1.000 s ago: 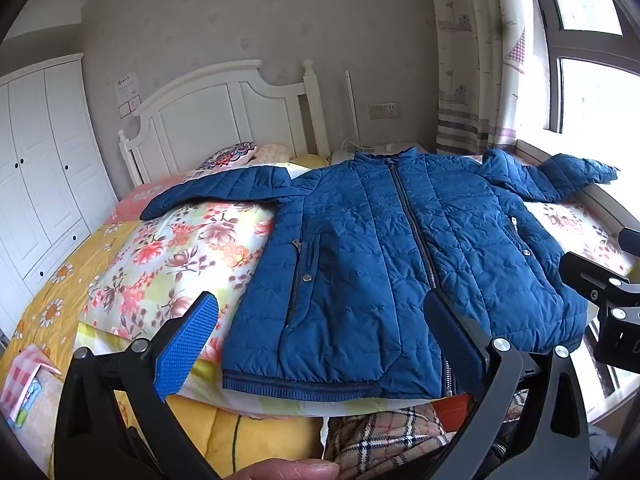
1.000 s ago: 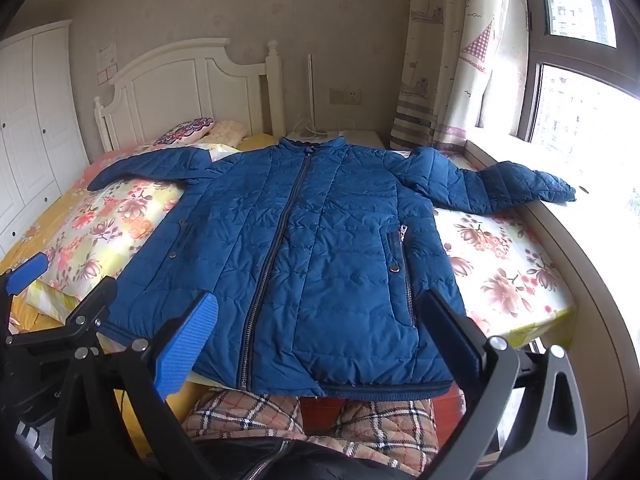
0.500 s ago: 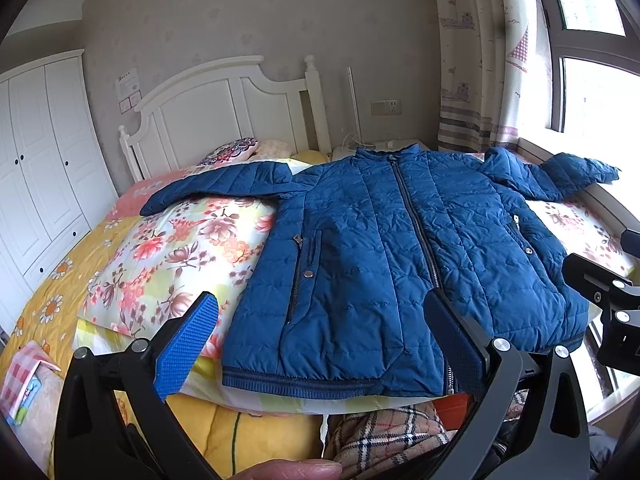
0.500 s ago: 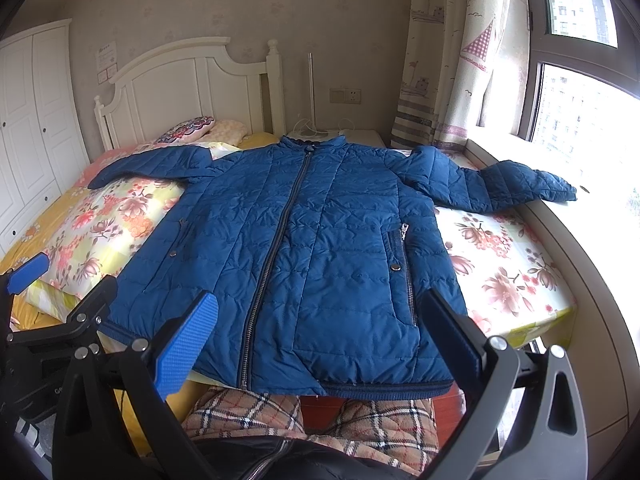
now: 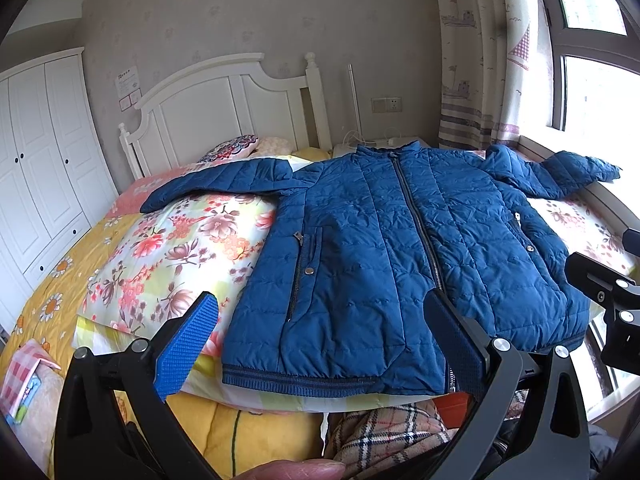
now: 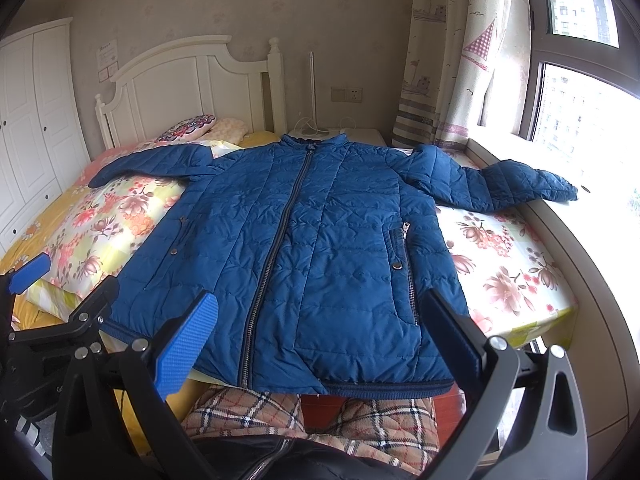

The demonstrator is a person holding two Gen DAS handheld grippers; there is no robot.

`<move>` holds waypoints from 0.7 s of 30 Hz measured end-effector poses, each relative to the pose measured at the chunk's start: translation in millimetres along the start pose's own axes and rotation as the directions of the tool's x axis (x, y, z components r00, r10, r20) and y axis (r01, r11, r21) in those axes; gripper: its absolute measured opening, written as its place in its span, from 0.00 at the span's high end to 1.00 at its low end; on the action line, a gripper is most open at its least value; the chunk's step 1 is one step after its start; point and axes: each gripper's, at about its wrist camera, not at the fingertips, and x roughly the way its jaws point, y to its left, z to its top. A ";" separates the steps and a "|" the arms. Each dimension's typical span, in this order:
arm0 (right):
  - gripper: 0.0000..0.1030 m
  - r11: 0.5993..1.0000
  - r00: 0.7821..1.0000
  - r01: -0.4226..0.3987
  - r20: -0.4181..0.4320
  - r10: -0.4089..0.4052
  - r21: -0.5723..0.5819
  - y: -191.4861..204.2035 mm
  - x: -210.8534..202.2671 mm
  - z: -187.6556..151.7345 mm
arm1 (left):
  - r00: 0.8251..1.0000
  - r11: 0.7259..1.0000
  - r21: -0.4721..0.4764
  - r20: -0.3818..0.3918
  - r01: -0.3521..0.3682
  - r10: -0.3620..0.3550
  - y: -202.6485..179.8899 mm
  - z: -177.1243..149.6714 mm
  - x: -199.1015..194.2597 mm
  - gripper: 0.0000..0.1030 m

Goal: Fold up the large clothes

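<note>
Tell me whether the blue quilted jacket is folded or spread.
Spread: the blue quilted jacket lies flat, zipped, both sleeves stretched outward.

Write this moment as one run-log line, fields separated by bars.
phase: before first fold | blue jacket: flat on bed, zipped, sleeves spread | left tongs: open, empty | right tongs: open, empty

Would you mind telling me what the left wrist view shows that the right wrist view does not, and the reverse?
Only the left wrist view shows a pink checked item at the bed's near left edge and a fingertip at the bottom. Only the right wrist view shows the buildings outside the window and a dark zipped garment at the bottom. Both show the blue jacket spread flat and zipped on the floral quilt, the white headboard, and an open gripper in front, left gripper and right gripper.
</note>
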 end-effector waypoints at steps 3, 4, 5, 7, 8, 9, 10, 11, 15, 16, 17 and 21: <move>0.02 1.000 1.000 -0.001 -0.001 0.001 -0.001 -0.3 0.3 -0.4 | 1.000 1.000 -0.001 -0.001 0.000 0.000 0.5 -0.3 0.7 0.04; 0.02 1.000 1.000 -0.001 -0.001 0.001 -0.001 -0.3 0.1 -0.2 | 1.000 1.000 -0.001 -0.003 -0.001 0.001 0.6 -0.8 1.1 0.04; 0.02 1.000 1.000 -0.001 -0.001 0.001 -0.001 -0.9 0.2 -0.7 | 1.000 1.000 -0.002 -0.004 -0.001 0.001 1.0 -1.5 1.1 0.04; 0.02 1.000 1.000 0.000 -0.001 0.000 -0.001 -0.6 0.3 -0.5 | 1.000 1.000 -0.002 -0.005 -0.002 0.002 1.1 -2.0 1.3 0.04; 0.02 1.000 1.000 0.000 -0.001 0.000 0.000 -1.2 0.5 -1.0 | 1.000 1.000 -0.003 -0.006 -0.002 0.002 1.5 -2.3 1.6 0.04; 0.02 1.000 1.000 0.000 -0.001 0.000 0.000 -0.4 0.4 -0.6 | 1.000 1.000 -0.003 -0.007 -0.002 0.002 1.5 -2.6 2.6 0.04; 0.02 1.000 1.000 -0.001 -0.002 0.001 0.000 -0.4 0.4 -0.6 | 1.000 1.000 -0.003 -0.007 -0.002 0.002 1.5 -2.6 2.6 0.04; 0.02 1.000 1.000 -0.001 -0.002 0.001 0.000 -0.7 0.5 -0.9 | 1.000 1.000 -0.003 -0.007 -0.002 0.002 1.5 -2.5 2.7 0.04; 0.02 1.000 1.000 -0.001 -0.002 0.001 0.000 -1.0 0.8 -1.1 | 1.000 1.000 -0.003 -0.007 -0.002 0.002 1.6 -2.4 2.7 0.04; 0.02 1.000 1.000 -0.001 -0.002 0.001 0.000 -1.2 0.9 -1.2 | 1.000 1.000 -0.003 -0.007 -0.002 0.002 1.8 -3.1 2.7 0.04; 0.02 1.000 1.000 -0.001 -0.002 0.001 0.000 -0.8 0.7 -0.9 | 1.000 1.000 -0.003 -0.008 -0.002 0.002 1.7 -2.3 2.8 0.04; 0.02 1.000 1.000 -0.001 -0.002 0.001 0.000 -0.8 0.7 -1.1 | 1.000 1.000 -0.003 -0.008 -0.002 0.002 1.6 -2.2 2.8 0.04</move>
